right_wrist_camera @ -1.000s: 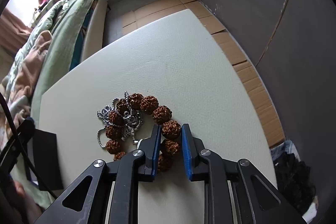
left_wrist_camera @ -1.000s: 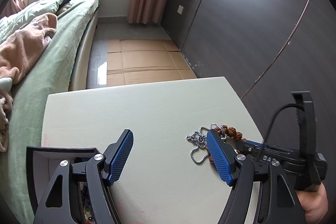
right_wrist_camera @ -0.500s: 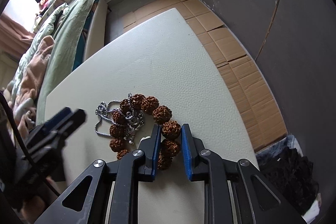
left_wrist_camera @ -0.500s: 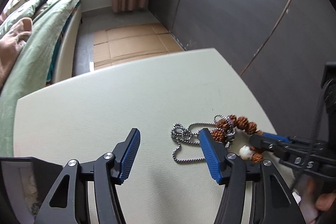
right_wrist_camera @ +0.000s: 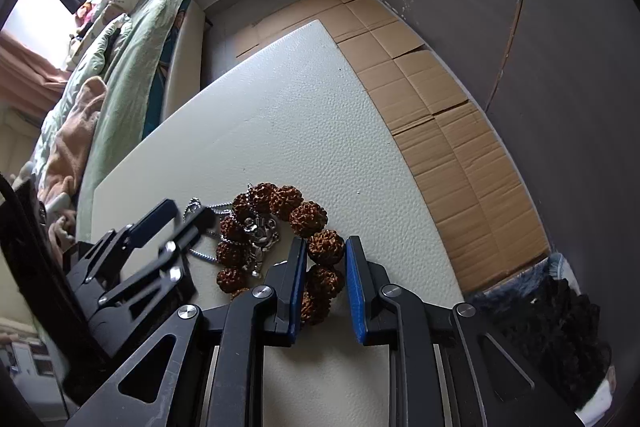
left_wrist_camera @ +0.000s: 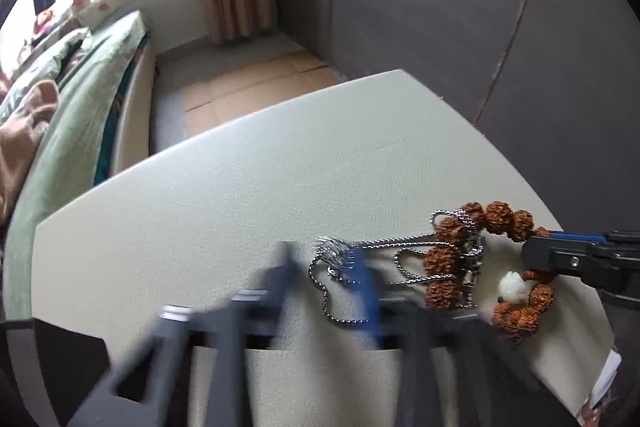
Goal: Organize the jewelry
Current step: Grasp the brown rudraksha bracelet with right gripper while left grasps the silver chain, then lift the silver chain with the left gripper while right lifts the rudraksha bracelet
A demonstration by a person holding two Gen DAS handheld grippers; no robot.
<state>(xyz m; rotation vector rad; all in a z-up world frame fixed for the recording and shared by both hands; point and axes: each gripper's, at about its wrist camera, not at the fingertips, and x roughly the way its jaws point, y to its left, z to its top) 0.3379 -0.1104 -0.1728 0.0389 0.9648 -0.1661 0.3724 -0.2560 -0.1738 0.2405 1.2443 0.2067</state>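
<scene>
Currently, both pieces of jewelry lie tangled together on the white table point(right_wrist_camera: 280, 115), near its right edge; neither is sorted yet.

1. Right hand-held gripper point(right_wrist_camera: 326, 281): my jaws are clamped on the brown bead bracelet point(right_wrist_camera: 308, 219), with beads pinched between the blue pads. This grip pins the bracelet against the table.

2. Left hand-held gripper point(left_wrist_camera: 324, 283): my jaws are closing at this moment on the silver chain necklace point(left_wrist_camera: 340, 267). The view from this wrist is motion-blurred, so I cannot tell whether the pads press on the links already. The chain does lie between the fingers point(left_wrist_camera: 362, 279). In the right wrist view, the left tips sit at the chain, just beside the bracelet.

3. Condition of the items: the chain loops across and through the bracelet's ring, and a silver pendant point(right_wrist_camera: 260, 231) rests inside it. A white bead point(left_wrist_camera: 512, 285) sits on the bracelet's near side.

4. Progress: I judge the task to be at an early stage. Separation of chain from bracelet remains, followed by placement of each item. A dark box point(left_wrist_camera: 52, 355) shows at the lower left corner; its contents are not visible.
</scene>
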